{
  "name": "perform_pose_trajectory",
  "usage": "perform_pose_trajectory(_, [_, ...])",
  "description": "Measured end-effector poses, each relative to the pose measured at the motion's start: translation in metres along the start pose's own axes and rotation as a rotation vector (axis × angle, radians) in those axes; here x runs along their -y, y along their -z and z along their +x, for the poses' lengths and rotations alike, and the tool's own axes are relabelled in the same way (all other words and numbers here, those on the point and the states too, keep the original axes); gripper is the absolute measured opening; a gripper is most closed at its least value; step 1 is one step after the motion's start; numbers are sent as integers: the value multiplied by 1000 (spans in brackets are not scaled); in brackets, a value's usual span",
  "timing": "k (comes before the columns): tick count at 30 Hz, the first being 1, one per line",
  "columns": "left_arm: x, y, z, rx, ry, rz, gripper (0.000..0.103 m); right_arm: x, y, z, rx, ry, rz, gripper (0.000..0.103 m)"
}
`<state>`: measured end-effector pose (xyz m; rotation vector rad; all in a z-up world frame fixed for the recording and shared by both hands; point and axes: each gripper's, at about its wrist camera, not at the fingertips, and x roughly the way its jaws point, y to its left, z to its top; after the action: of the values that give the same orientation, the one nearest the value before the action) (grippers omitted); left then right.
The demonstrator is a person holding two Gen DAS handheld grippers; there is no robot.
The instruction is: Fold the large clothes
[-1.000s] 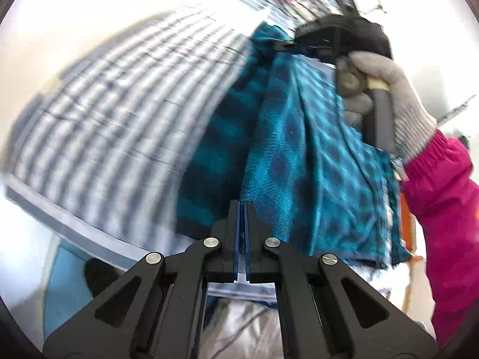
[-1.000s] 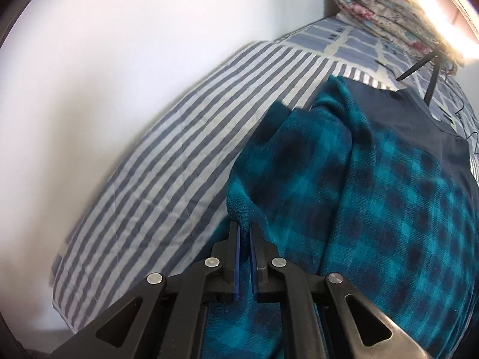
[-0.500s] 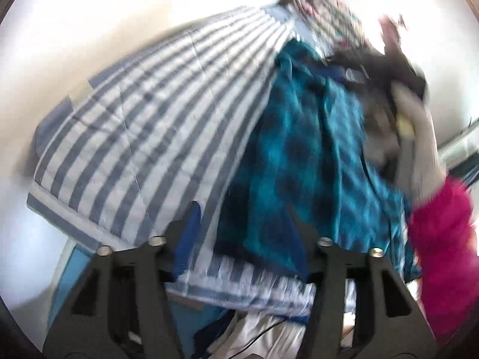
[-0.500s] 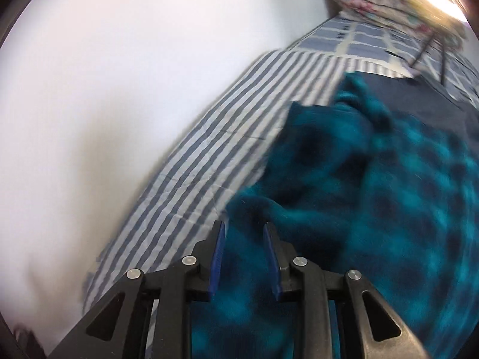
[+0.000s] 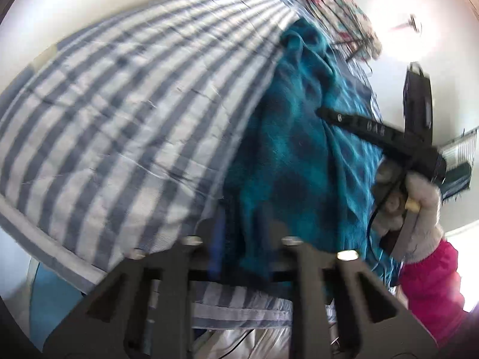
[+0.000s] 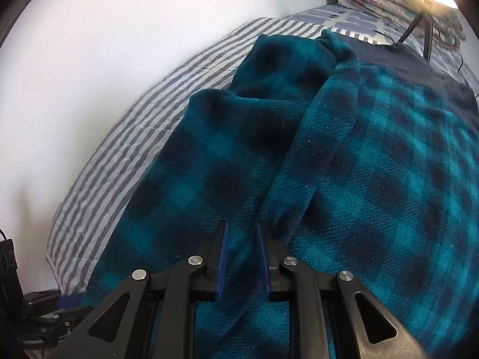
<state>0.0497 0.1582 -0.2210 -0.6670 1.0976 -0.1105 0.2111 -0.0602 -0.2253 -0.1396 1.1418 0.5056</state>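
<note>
the teal plaid garment (image 6: 374, 179) lies spread on the striped bedspread (image 5: 125, 95). your left gripper (image 5: 244, 239) is closing, a garment fold between its jaws. your right gripper (image 6: 242, 239) is closing over the fleece, pads apart.

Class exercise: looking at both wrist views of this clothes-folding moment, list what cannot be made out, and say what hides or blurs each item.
- Left wrist view: the left hand-held gripper, closing on the teal plaid garment; motion blur hides any contact.
- Right wrist view: garment's full outline, cut off by the frame's edge.
- Left wrist view: the floral bundle, blurred and washed out by glare.
</note>
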Motion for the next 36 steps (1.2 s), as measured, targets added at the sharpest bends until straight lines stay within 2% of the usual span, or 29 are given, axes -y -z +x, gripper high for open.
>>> perform_pose_trajectory(2, [6, 3, -4, 19, -15, 18, 7, -4, -4, -3, -19, 10, -5, 18])
perform_pose_trajectory(5, [10, 3, -13, 44, 5, 15, 6, -10, -12, -20, 4, -36, 13, 32])
perform_pose_trajectory(7, [17, 5, -22, 70, 4, 36, 6, -15, -24, -31, 21, -98, 37, 55])
perform_pose_trajectory(9, [23, 6, -27, 86, 5, 60, 5, -23, -36, -31, 14, -138, 49, 68])
perform_pose_trajectory(11, [34, 7, -29, 101, 3, 93, 5, -32, -49, -26, -7, -135, 51, 68])
perform_pose_trajectory(16, [58, 7, -28, 115, 21, 138, 5, -53, -79, 6, -52, -48, 72, 68])
perform_pose_trajectory(19, [65, 8, -24, 116, 22, 155, 5, -63, -86, 28, -99, 52, 47, 68])
perform_pose_trajectory(23, [71, 11, -17, 104, 28, 156, 4, -71, -78, 56, -163, 165, 6, 68])
perform_pose_trajectory(26, [81, 14, -14, 104, 24, 175, 4, -71, -71, 60, -158, 213, -10, 57])
perform_pose_trajectory(28, [88, 17, -14, 113, 16, 195, 4, -64, -67, 54, -148, 228, 1, 36])
perform_pose_trajectory(30, [96, 21, -14, 120, 8, 217, 4, -54, -66, 48, -137, 215, 21, 22])
perform_pose_trajectory(31, [101, 22, -14, 123, 3, 230, 4, -49, -65, 45, -127, 196, 35, 15])
perform_pose_trajectory(33, [112, 25, -13, 127, -5, 260, 4, -32, -63, 35, -89, 110, 82, 9])
perform_pose_trajectory(34, [117, 28, -12, 132, -12, 281, 4, -22, -62, 30, -76, 71, 113, 8])
perform_pose_trajectory(36, [135, 34, -7, 142, -26, 329, 4, 4, -58, 17, -16, -65, 211, 7])
